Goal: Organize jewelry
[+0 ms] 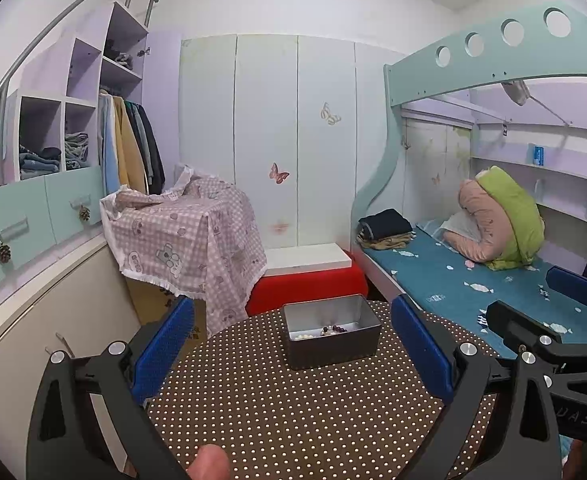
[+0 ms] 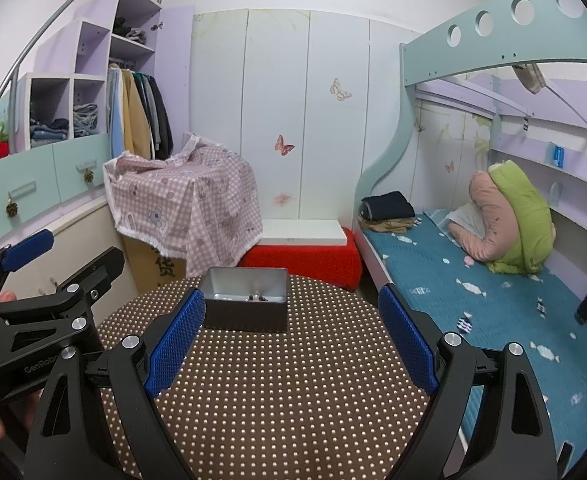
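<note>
Beads (image 1: pixel 335 329) sit inside tin (image 1: pixel 332 344), ahead of your grippers; left gripper (image 1: pixel 293 344) and right gripper (image 2: pixel 291 334) both gape empty, presumably task nearly finished.

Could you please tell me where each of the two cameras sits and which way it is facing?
Left wrist: sits on the left gripper, looking forward and slightly down between its open blue pads at the metal tin on the dotted table; a fingertip shows at the bottom, the right gripper at right.
Right wrist: sits on the right gripper, facing the same way; the left gripper appears at left.
Shared: tin, table, wardrobe, bunk bed.
</note>
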Motion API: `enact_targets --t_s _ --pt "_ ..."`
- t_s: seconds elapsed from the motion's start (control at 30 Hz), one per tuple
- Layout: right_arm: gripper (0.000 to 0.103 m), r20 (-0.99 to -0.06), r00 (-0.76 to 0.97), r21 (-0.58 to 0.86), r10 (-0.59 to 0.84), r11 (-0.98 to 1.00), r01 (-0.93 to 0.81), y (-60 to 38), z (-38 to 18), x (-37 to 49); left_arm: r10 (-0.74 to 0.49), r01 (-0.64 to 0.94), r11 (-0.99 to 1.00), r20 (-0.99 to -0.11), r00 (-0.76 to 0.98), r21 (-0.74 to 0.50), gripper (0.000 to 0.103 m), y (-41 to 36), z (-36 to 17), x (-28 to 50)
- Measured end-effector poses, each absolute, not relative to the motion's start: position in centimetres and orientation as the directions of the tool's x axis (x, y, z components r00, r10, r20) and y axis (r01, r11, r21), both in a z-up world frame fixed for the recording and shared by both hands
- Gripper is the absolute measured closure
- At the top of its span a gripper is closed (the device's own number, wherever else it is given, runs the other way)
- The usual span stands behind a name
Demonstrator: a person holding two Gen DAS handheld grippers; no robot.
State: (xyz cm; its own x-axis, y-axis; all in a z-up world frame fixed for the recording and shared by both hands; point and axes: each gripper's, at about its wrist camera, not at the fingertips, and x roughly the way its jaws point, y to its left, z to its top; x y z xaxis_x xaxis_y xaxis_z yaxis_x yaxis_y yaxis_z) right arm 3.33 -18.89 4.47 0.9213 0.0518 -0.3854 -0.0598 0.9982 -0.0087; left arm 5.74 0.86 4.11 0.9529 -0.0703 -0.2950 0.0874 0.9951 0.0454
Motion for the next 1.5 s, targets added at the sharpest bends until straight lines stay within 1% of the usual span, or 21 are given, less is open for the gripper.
enact_targets --t_s 1.5 --pt "0.017 -0.392 0.918 -0.015 0.053 0.998 -0.064 -18.67 4.11 3.20 -0.062 0.080 0.996 -0.301 0.952 0.049 0.008 1.23 4.02 5.93"
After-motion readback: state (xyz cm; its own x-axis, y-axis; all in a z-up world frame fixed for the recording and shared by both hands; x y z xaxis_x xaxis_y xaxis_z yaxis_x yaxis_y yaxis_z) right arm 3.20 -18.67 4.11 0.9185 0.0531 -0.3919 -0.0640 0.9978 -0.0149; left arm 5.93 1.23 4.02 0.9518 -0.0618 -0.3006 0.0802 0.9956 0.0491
